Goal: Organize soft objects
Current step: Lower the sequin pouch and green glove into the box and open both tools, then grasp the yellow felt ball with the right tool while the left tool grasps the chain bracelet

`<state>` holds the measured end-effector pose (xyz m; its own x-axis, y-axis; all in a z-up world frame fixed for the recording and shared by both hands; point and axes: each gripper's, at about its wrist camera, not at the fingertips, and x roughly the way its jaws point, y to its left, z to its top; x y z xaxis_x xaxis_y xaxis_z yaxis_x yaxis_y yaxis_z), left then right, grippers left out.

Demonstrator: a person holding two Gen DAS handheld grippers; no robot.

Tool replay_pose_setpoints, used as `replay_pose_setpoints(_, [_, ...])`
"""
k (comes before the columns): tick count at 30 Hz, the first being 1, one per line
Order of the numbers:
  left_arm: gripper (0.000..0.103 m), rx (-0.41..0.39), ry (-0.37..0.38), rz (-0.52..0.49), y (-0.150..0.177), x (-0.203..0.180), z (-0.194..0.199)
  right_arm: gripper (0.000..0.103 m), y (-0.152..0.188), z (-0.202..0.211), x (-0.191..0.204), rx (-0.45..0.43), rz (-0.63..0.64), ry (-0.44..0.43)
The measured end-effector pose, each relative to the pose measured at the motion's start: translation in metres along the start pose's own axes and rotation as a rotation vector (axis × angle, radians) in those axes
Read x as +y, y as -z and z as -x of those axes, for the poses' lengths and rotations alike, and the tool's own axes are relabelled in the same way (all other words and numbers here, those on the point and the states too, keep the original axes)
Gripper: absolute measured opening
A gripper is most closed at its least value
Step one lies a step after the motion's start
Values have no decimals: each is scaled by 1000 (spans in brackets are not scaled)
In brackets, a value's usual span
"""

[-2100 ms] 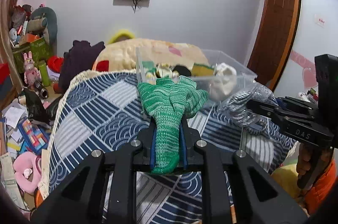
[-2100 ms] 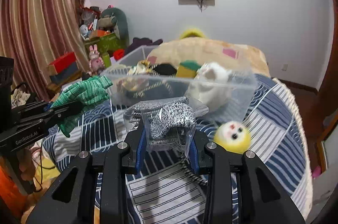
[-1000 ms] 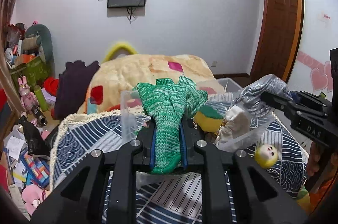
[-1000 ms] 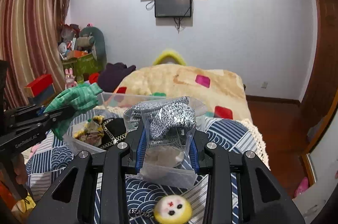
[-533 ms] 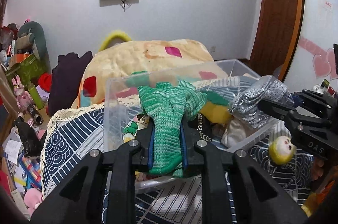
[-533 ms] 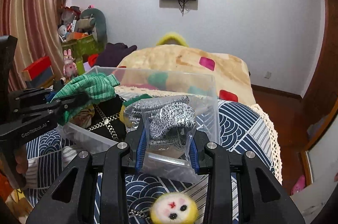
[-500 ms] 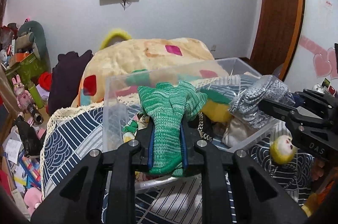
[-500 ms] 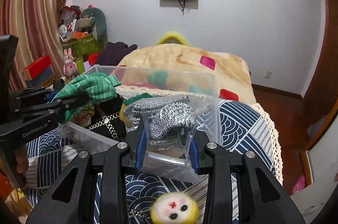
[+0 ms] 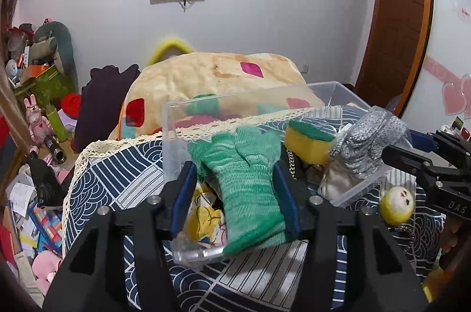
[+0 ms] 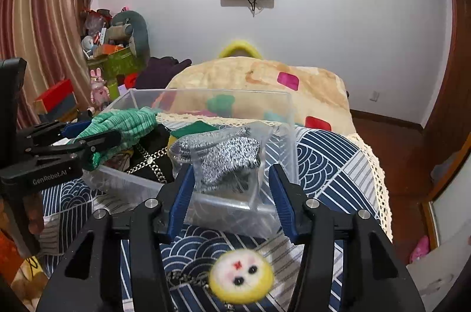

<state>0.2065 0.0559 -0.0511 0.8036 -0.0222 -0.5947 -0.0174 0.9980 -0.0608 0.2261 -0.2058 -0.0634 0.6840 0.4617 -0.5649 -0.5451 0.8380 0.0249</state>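
Left wrist view: the left gripper [image 9: 234,191] stands with its jaws spread wide, and the green knitted glove [image 9: 245,179] lies between them, its cuff against the right blue pad, its fingers pointing into the clear plastic bin [image 9: 176,117]. The glove drapes over the bin's near rim. Right wrist view: the right gripper [image 10: 231,194] is likewise spread apart, and the bagged grey speckled glove [image 10: 226,159] sits between the pads without either one pressing it, resting on the bin's near corner. Inside the bin lie a yellow-and-green sponge [image 9: 306,138] and a gold chain [image 10: 147,162]. A yellow felt ball with a face [image 10: 240,278] lies on the blue patterned bedspread [image 10: 323,162], just before the right gripper.
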Motion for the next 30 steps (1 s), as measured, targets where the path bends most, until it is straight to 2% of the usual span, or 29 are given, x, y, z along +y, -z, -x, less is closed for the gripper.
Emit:
replay_pose_setpoints(8, [70,-46,-9,-38,0,-10,26,51,-1,20,-1,-47,1,-9])
replay_pose_setpoints(16, [92,-90,35,-81,4,-31,57,59,1,42,1,-100,27,12])
replay_pose_setpoints(18, [95,-98,39,-86,9,-36,61,61,5,44,0,-96,28,13])
replay_pose_setpoints(22, [96,-77,63,-73,18,-42,62,61,18,38,-3,-56,16,13])
replay_pose_setpoints(28, [96,1,128,-64,40,-54,47,61,42,14,-9,49,-23,-10])
replay_pose_setpoints(30, [93,24,143,-63,48,-58,41,61,49,6,-10,77,-29,-24])
